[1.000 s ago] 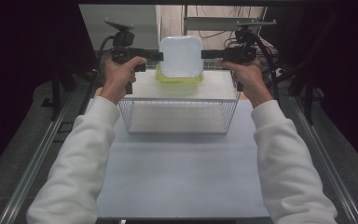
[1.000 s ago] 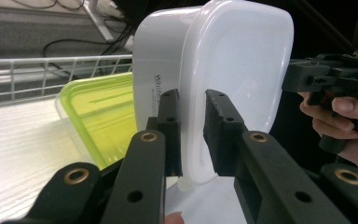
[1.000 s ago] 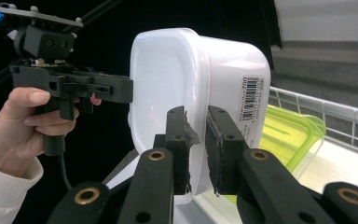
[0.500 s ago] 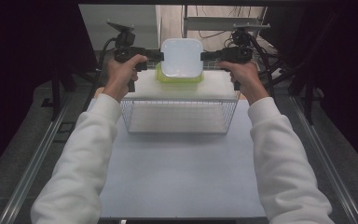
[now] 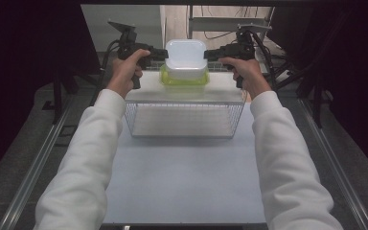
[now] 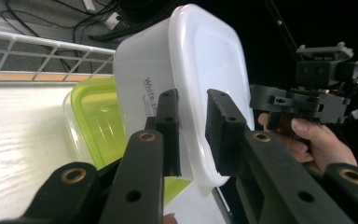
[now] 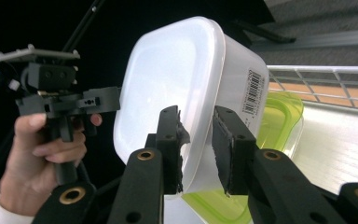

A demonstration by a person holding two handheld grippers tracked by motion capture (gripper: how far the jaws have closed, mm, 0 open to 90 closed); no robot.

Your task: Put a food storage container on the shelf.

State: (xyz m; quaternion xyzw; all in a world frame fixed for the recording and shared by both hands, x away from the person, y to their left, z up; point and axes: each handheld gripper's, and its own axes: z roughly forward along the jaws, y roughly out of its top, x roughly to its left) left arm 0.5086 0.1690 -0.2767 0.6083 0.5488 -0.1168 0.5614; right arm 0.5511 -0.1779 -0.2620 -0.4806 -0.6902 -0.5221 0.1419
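A white plastic container (image 5: 186, 55) is held upside down by its rim between both grippers, right over a green-lidded box (image 5: 184, 79); whether it rests on that box I cannot tell. My left gripper (image 5: 165, 52) is shut on the rim's left side, and in the left gripper view its jaws (image 6: 193, 100) clamp the white lip (image 6: 200, 60). My right gripper (image 5: 206, 53) has the right rim between its jaws (image 7: 196, 116). These jaws have just been opening, but the pads still look to touch the lip (image 7: 168, 79).
The green-lidded box (image 6: 93, 116) sits on a pale board (image 5: 184, 95) at the far side of a wire basket (image 5: 184, 120). White tabletop (image 5: 182, 182) stretches in front of the basket. Dark frames and cables stand on both sides.
Both hands have carried the white container a little farther away and lower, so it now sits closer over the green-lidded box.
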